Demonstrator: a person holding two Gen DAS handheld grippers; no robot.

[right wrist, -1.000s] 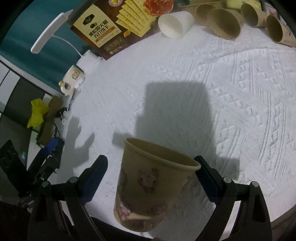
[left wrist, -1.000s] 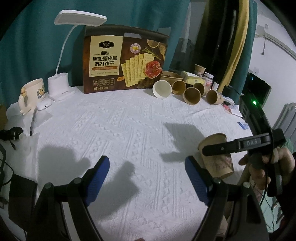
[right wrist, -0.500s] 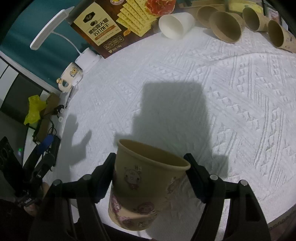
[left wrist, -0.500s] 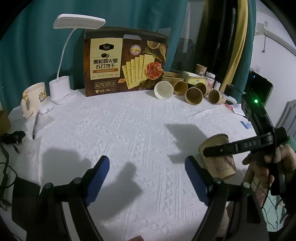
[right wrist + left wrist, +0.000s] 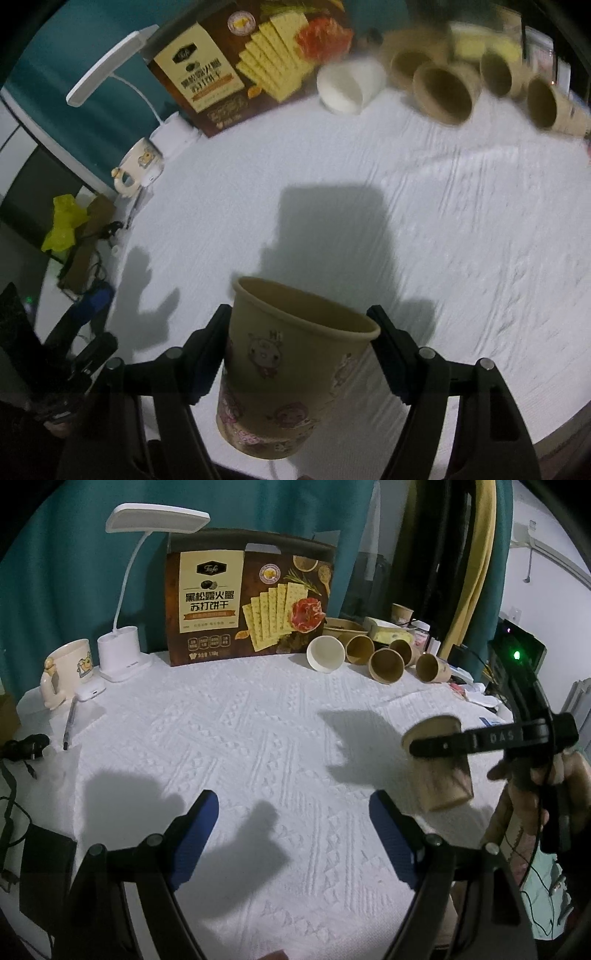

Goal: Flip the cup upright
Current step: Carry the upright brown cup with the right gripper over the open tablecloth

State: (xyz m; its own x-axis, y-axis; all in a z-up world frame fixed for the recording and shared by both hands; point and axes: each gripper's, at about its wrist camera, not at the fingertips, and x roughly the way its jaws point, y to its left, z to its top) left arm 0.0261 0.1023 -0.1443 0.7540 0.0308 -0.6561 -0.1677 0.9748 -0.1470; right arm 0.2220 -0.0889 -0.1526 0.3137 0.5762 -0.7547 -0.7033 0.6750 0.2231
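Six paper cups [image 5: 441, 764], one mug [image 5: 68, 670]

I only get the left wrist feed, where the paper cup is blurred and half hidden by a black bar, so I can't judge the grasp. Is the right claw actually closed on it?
Observer: Yes. In the right wrist view the right claw has a finger pressed on each side of the paper cup, just below the rim.
Operator: Which way is the cup's mouth facing?
Observer: Up and away from the camera; the rim is on top and the base hangs lowest.
Operator: Any print on it? I see plain brown.
Observer: Cartoon figures, with a pinkish row near the base.
Operator: And my left claw?
Observer: The left claw is open over the white cloth, holding nothing.
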